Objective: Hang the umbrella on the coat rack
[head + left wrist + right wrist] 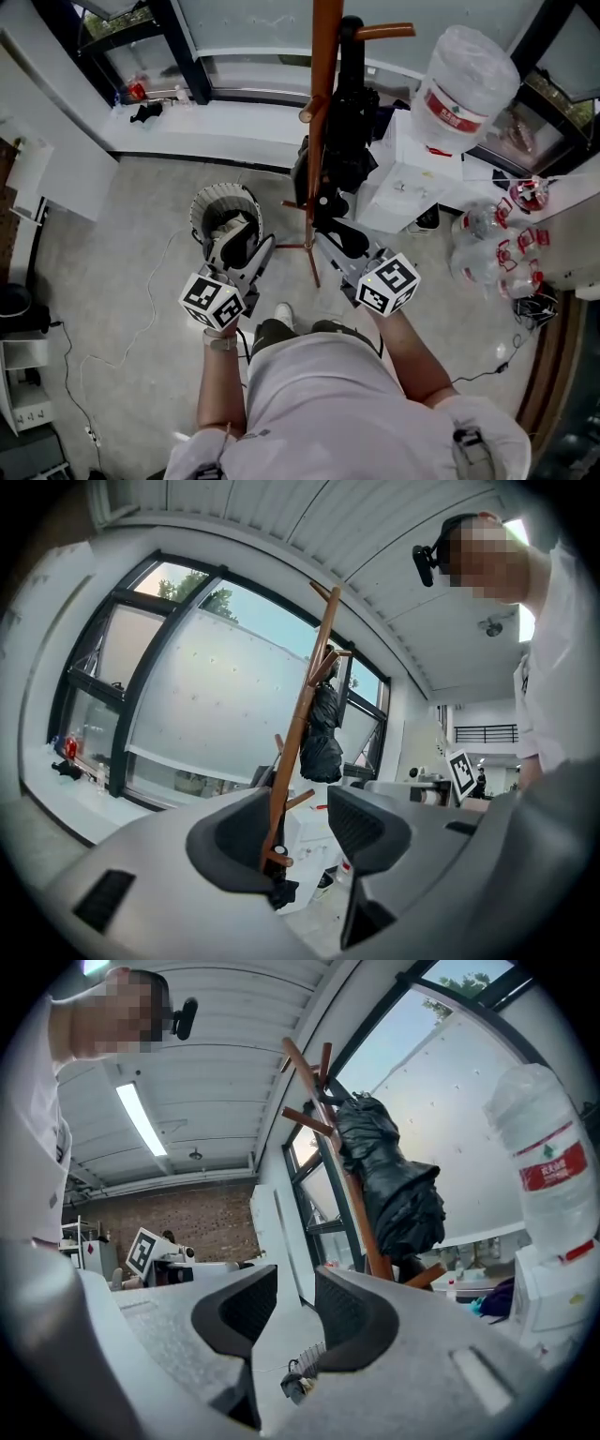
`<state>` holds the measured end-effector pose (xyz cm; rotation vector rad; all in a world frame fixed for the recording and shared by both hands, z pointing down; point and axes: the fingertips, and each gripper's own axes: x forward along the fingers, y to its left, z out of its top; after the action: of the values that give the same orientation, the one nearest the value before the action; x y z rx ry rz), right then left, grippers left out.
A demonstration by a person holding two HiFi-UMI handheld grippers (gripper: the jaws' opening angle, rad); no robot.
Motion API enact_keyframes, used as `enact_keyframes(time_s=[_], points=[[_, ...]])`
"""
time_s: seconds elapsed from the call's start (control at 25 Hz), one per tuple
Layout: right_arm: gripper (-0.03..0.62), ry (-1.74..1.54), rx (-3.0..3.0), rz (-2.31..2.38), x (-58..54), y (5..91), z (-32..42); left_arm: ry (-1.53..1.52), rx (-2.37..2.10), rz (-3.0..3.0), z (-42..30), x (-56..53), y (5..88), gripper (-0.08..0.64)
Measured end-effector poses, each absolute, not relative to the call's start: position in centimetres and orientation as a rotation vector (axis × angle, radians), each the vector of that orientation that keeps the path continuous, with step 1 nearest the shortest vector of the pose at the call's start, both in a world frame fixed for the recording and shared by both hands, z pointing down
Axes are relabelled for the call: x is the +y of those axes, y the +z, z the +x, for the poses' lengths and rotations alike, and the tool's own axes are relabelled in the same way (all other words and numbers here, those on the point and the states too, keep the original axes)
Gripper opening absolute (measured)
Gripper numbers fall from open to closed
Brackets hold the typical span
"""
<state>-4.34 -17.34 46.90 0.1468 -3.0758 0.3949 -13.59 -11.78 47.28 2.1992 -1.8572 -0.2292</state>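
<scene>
Both hand-held grippers point(251, 242) point(336, 239) face the umbrella point(349, 122) hanging on the coat rack point(323, 56).

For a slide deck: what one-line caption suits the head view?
Seen from above, the black umbrella hangs on the wooden coat rack; left gripper and right gripper face it, empty.

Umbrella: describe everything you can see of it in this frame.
The umbrella is black and closed, its fabric bunched and crinkled like thin cloth. It hangs upright high on the brown wooden coat rack, resting against the pole just below the upper pegs. How it catches on a peg can't be made out. Nothing else touches it.
</scene>
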Motion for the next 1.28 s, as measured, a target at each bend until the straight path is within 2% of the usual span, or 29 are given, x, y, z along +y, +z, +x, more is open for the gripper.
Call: enact_keyframes(time_s=[0.16,0.72,1.28], points=[[0.124,0.365,-3.079,0.082,-15.9,46.4,-5.3,-0.226,-1.912,2.165,-14.4,-10.3,47.2,0.147],[0.124,0.276,-3.054,-0.035,-12.5,46.6,-7.1,-0.14,-1.937,2.147,-14.1,-8.2,47.6,0.144],[0.124,0.216,-3.014,0.024,-12.1,47.9,-7.1,-0.185,-1.905,2.156,-14.4,-8.1,47.9,0.144]])
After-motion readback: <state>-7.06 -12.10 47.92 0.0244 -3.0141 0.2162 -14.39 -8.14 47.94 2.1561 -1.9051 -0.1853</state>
